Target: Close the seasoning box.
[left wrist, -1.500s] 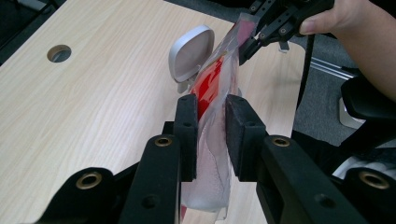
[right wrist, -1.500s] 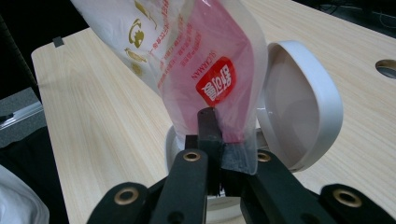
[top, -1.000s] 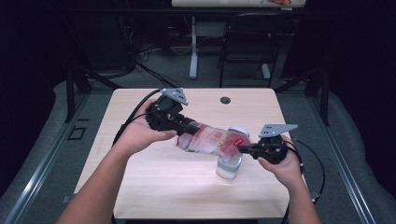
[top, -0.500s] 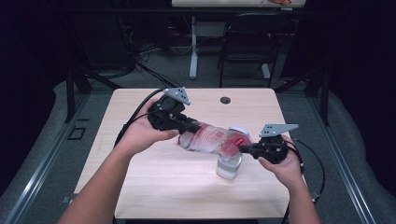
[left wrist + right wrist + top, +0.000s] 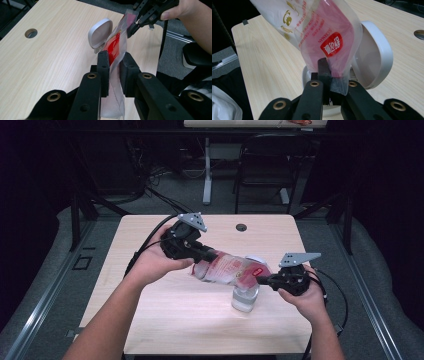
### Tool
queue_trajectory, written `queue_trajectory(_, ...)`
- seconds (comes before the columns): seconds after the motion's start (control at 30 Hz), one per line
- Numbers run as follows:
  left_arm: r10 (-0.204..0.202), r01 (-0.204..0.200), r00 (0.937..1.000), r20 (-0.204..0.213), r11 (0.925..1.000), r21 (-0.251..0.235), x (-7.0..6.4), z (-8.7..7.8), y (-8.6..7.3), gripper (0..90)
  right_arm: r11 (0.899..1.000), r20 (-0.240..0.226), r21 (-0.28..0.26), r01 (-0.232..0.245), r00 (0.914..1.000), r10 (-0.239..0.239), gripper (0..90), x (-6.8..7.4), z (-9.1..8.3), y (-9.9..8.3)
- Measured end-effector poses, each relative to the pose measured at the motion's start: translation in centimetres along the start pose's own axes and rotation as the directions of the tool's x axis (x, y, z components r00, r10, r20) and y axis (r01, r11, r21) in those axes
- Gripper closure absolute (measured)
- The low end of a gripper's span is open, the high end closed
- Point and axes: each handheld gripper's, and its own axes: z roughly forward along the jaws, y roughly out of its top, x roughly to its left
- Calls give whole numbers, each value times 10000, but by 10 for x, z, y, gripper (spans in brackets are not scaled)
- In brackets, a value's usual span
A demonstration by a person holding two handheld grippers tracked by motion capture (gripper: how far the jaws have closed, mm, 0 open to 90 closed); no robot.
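Both grippers are clamping the bag [image 5: 227, 269] over the open jar [image 5: 245, 297]: the left gripper [image 5: 200, 254] is gripping its raised end, the right gripper [image 5: 264, 280] its low end just above the jar. Over the last second the left end has been lifting slightly, so the bag is tilting further toward the jar, probably for pouring.

A lab-style recording room, dark around the edges.
A bare wooden table [image 5: 150, 320] on grey carpet, trailing cables [image 5: 150, 195], black frame struts [image 5: 80, 215], a chair [image 5: 262, 165] behind.
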Motion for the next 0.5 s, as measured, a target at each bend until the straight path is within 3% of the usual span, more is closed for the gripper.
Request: queue_trajectory(0.5,-7,7,10000,15,10000,30,0,0,0,798,9999,-60,108,7,10000,-6,893,1,4,-1)
